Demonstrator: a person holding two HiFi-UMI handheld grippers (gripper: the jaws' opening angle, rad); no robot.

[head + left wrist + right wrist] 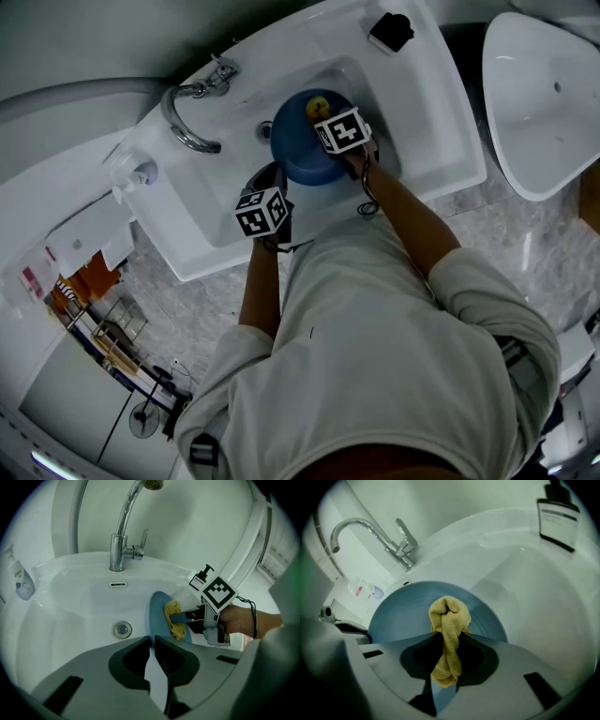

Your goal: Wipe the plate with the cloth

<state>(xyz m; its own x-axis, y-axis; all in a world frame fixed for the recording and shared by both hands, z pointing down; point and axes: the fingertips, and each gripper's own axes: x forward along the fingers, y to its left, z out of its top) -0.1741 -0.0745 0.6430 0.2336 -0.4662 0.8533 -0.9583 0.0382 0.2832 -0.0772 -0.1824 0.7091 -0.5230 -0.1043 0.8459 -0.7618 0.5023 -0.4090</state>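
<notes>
step: wiping – cloth pressed on plate
plate: on edge in sink, frame centre
left gripper: jaws clamped on plate rim
right gripper: jaws pinching cloth
next: sweep across bare blue – hold rim steady

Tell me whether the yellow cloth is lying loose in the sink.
No: the right gripper has the cloth pinched between its jaws, held up against the plate.

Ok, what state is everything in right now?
Plate: tilted up in the sink, held by its rim.
Cloth: bunched up, against the plate's face.
Left gripper: shut on the plate's rim.
Right gripper: shut on the cloth.
Faucet: no water running.
</notes>
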